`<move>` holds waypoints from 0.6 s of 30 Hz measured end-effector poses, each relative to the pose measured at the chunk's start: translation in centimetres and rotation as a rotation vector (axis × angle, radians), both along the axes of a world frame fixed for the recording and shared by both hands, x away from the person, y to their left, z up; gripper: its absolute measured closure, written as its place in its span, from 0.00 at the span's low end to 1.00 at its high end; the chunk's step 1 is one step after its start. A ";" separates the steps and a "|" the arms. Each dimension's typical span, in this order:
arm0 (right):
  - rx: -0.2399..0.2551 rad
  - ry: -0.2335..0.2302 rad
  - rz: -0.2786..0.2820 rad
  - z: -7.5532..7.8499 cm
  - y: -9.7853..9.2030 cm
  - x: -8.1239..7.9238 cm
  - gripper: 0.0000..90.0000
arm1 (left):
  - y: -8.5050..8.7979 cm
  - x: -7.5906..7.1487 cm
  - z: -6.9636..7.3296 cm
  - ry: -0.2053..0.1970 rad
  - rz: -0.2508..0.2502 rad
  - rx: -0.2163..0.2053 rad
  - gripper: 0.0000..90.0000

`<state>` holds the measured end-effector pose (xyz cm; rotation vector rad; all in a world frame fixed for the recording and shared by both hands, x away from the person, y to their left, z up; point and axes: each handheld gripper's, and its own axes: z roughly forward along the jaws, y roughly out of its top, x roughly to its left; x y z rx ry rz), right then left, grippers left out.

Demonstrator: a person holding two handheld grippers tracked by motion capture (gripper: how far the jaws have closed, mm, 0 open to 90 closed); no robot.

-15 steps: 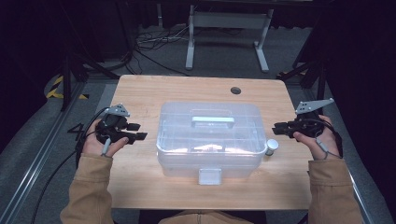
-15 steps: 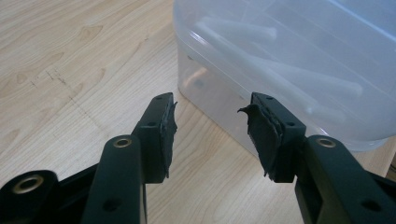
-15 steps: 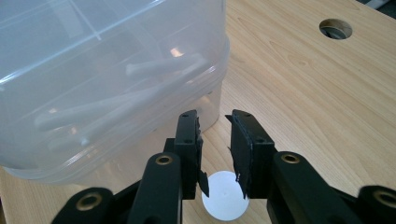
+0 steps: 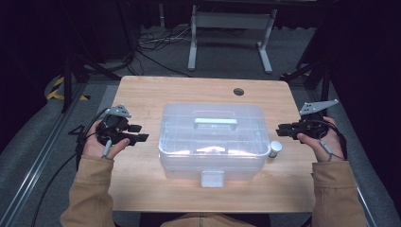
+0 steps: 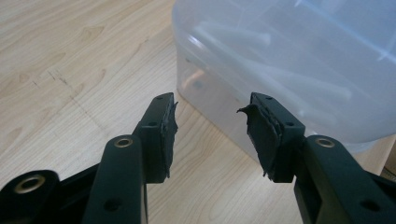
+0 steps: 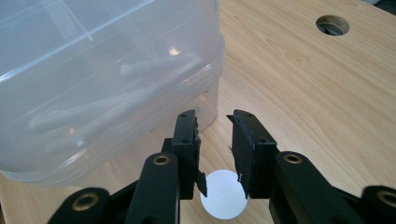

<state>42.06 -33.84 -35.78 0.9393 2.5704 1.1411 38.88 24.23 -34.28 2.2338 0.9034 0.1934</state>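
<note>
Right gripper point(image 6: 215, 135) hovers with jaws apart above the small white cap point(image 6: 223, 193), just right of the clear box point(image 4: 213, 137) in the bench point(image 4: 142, 90) middle. Left gripper point(image 4: 137, 133) waits open too. Descending carelessly may knock the cap away.

Box point(image 4: 211, 137) was see-through plastic, smooth, a bit shiny. Worktop point(image 4: 189, 90) was pale wood, matt. Tool pads point(image 5: 168, 135) were black, rough, torn-edged.

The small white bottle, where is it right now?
High view: the white bottle stands on the table at the clear box's right side, just below the right gripper.
</note>
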 end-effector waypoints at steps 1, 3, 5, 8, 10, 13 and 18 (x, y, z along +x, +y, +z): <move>0.000 0.000 0.000 0.0 0.0 0.0 0.79 | -0.1 0.0 0.2 -0.002 -0.001 -0.005 0.58; 0.001 0.001 0.000 0.0 0.0 0.0 0.79 | -0.2 0.0 0.6 -0.006 -0.004 -0.005 0.58; 0.002 0.003 -0.001 -0.1 -0.1 -0.1 0.79 | -0.6 0.0 1.1 -0.006 -0.012 -0.019 0.59; 0.006 0.005 -0.008 -0.1 -0.3 -0.1 0.79 | -1.4 -0.1 2.2 -0.027 -0.032 -0.001 0.59; 0.009 0.008 -0.014 -0.1 -0.5 -0.3 0.78 | -2.5 -0.2 3.2 -0.047 -0.066 -0.002 0.58; 0.009 0.009 -0.016 -0.1 -0.5 -0.4 0.78 | -3.3 -0.3 3.8 -0.066 -0.085 0.002 0.58; 0.012 0.011 -0.019 -0.2 -0.5 -0.8 0.77 | -5.7 -0.5 4.7 -0.080 -0.124 -0.011 0.56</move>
